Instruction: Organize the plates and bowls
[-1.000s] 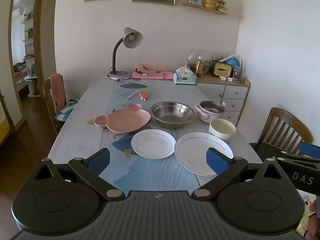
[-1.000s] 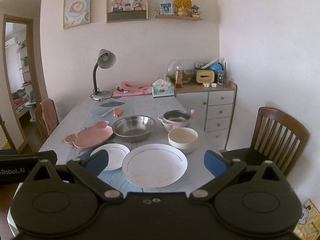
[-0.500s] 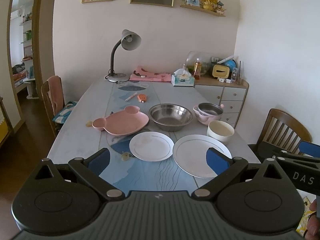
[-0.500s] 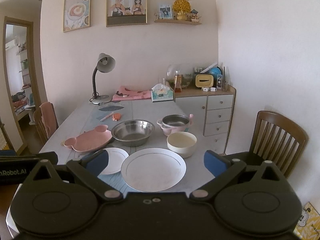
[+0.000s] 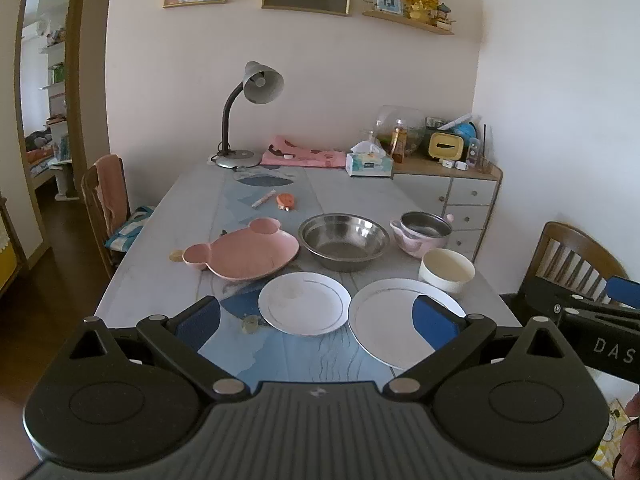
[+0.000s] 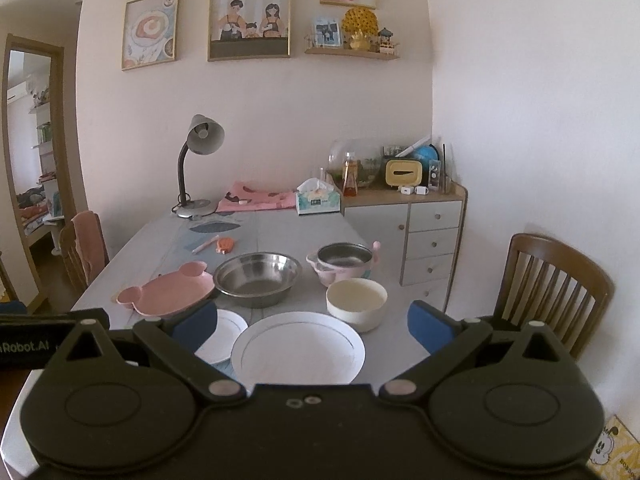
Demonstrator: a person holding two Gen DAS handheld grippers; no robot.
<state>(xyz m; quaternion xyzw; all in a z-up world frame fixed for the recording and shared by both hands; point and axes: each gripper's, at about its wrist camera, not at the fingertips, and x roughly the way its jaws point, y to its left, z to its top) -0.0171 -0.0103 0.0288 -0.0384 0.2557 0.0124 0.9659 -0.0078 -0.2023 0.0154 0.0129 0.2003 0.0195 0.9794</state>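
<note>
On the table's near end lie a small white plate [image 5: 303, 302] and a large white plate [image 5: 390, 320], side by side. Behind them are a pink bear-shaped plate [image 5: 244, 255], a steel bowl [image 5: 343, 240], a pink bowl with a steel insert [image 5: 424, 232] and a cream bowl [image 5: 446, 270]. My left gripper [image 5: 316, 318] is open and empty, held above the near edge. My right gripper [image 6: 312, 326] is open and empty, above the large plate [image 6: 298, 350]; the cream bowl [image 6: 356, 303] lies just beyond.
A desk lamp [image 5: 248, 116], pink cloth [image 5: 304, 156] and tissue box [image 5: 368, 162] stand at the table's far end. A pen [image 5: 263, 199] and small orange item [image 5: 285, 201] lie mid-table. Wooden chairs stand at left [image 5: 104, 204] and right [image 6: 556, 292]. A sideboard [image 6: 420, 236] is at the back right.
Both grippers have drawn back and tilted up a little; the dishes sit lower in both views. Nothing on the table has moved.
</note>
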